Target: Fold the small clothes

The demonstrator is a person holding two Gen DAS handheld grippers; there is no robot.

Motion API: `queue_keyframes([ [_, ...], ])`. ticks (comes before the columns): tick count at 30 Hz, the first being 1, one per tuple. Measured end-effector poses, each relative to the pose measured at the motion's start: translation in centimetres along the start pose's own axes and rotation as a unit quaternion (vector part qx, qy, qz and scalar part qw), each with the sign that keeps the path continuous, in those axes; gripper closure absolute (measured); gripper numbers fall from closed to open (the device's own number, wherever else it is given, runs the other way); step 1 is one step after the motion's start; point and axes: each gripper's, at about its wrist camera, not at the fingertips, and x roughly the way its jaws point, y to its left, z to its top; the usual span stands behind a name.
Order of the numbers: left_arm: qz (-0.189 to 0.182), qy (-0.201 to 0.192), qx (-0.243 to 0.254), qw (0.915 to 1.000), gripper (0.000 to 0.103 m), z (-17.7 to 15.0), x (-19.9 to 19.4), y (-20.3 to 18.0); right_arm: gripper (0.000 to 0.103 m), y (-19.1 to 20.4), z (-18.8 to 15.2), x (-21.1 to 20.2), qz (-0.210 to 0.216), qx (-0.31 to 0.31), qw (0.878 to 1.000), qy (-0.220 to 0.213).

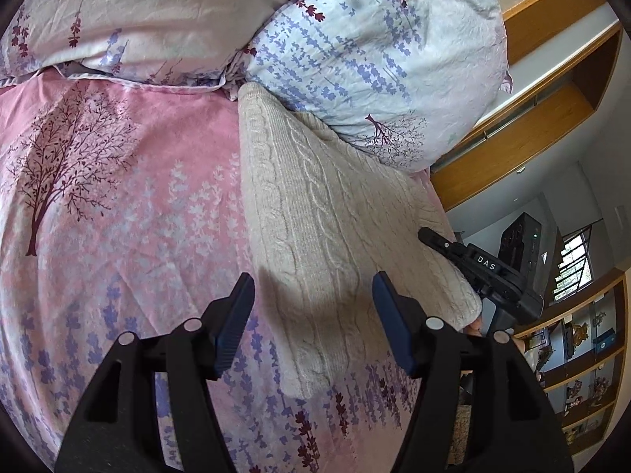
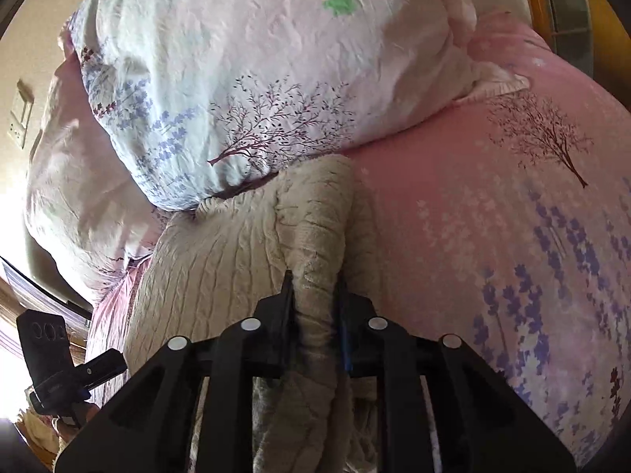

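Note:
A cream cable-knit sweater lies folded in a long strip on the pink bedsheet, its far end under a pillow. My left gripper is open and empty, its jaws hovering over the sweater's near end. My right gripper is shut on a bunched fold of the sweater and holds it up off the sheet. The right gripper also shows in the left wrist view at the sweater's right edge. The left gripper shows in the right wrist view at the lower left.
A white pillow with lavender print rests at the head of the bed, with a second pillow beside it. The bed's right edge drops off to wooden shelves and a wooden headboard unit.

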Motion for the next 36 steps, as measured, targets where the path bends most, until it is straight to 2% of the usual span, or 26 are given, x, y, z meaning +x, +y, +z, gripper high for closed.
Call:
queue_keyframes([
  [2,-0.003,0.004,-0.004,1.0,0.039,-0.2,-0.4,0.0,0.06,-0.4,-0.2,-1.3,-0.002,0.015,1.0,-0.005],
  [3,-0.004,0.004,-0.006,1.0,0.038,-0.3,-0.7,0.1,0.058,-0.7,-0.4,-2.3,0.005,0.022,1.0,-0.008],
  [6,-0.008,0.005,-0.003,1.0,0.038,-1.0,-1.8,-0.1,0.057,-0.9,-1.8,-4.4,0.029,0.028,0.999,-0.011],
  [9,0.008,0.001,0.014,0.9999,0.038,-2.0,-2.6,-0.7,0.057,-1.1,-3.4,-5.8,0.042,0.028,0.999,-0.009],
  [12,0.038,-0.007,0.035,0.9986,0.039,-3.0,-2.7,-1.7,0.057,-0.8,-4.9,-6.6,0.054,0.03,0.998,-0.008],
  [16,0.088,-0.017,0.081,0.9927,0.04,-3.9,-2.1,-3.7,0.058,-0.4,-6.1,-6.9,0.053,0.019,0.998,-0.006],
  [19,0.104,-0.016,0.103,0.9891,0.043,-4.4,-1.4,-4.7,0.062,-0.2,-6.8,-6.9,0.05,0.008,0.999,-0.004],
  [21,0.102,-0.009,0.103,0.9894,0.051,-4.4,-0.7,-4.9,0.067,0.1,-7.0,-6.7,0.043,0.002,0.999,-0.004],
  [27,0.099,-0.009,0.094,0.9906,0.063,-4.3,-0.4,-4.4,0.073,-0.6,-7.4,-6.3,0.043,0.009,0.999,0.002],
  [28,0.095,-0.009,0.091,0.9913,0.064,-4.3,-0.5,-4.1,0.074,-0.7,-7.4,-6.2,0.043,0.01,0.999,0.003],
  [30,0.083,-0.009,0.077,0.9935,0.082,-4.0,-0.8,-3.4,0.08,-0.7,-7.6,-6.0,0.043,0.01,0.999,0.001],
  [31,0.073,-0.008,0.068,0.995,0.085,-3.8,-1.0,-2.8,0.086,-0.7,-7.6,-6.0,0.042,0.007,0.999,-0.001],
  [34,0.037,-0.001,0.047,0.9982,0.09,-3.4,-1.5,-1.7,0.091,-0.4,-7.3,-6.7,0.045,0.005,0.999,-0.025],
  [36,0.029,-0.004,0.058,0.9979,0.091,-3.4,-1.9,-1.9,0.093,-0.1,-6.9,-7.9,0.05,0.002,0.997,-0.05],
])
